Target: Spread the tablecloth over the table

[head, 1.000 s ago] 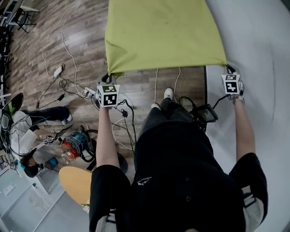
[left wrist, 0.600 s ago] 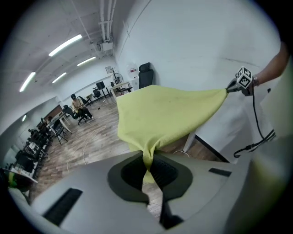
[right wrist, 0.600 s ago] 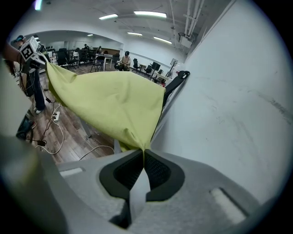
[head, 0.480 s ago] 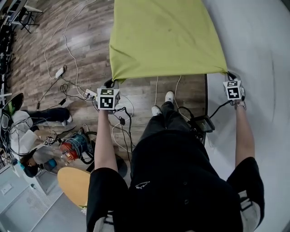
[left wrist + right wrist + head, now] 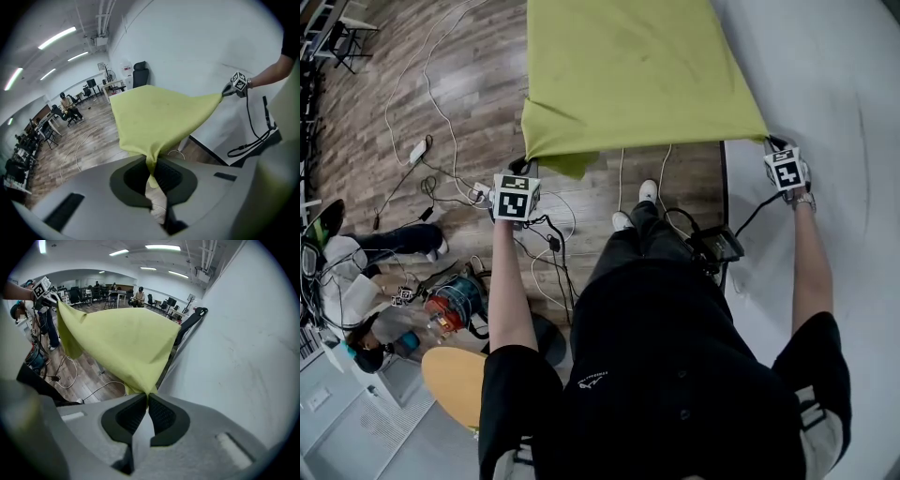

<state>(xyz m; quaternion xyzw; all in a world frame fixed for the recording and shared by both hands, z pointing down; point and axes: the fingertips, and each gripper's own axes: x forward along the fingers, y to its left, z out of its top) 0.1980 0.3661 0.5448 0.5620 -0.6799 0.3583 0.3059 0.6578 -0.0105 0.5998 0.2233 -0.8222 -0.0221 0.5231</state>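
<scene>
The yellow-green tablecloth (image 5: 637, 75) is stretched out ahead of me, away from my body, and hides whatever lies beneath it. My left gripper (image 5: 528, 163) is shut on its near left corner, and a slack fold hangs beside that corner. In the left gripper view the cloth (image 5: 150, 117) runs down into the left gripper (image 5: 151, 165) between closed pads. My right gripper (image 5: 772, 142) pinches the near right corner beside the white wall. In the right gripper view the cloth (image 5: 122, 343) tapers into the right gripper (image 5: 146, 401); its jaws are opening slightly, the corner still between them.
A white wall (image 5: 834, 84) runs along the right. Cables, a power strip (image 5: 417, 148) and an orange cable reel (image 5: 450, 305) lie on the wood floor at left. A black box (image 5: 717, 246) sits by my feet. A person (image 5: 356, 262) sits at far left near a round wooden board (image 5: 455, 380).
The cloth's near left corner has slackened and a fold now droops beside the left gripper. Both grippers shifted only slightly and kept their corners.
</scene>
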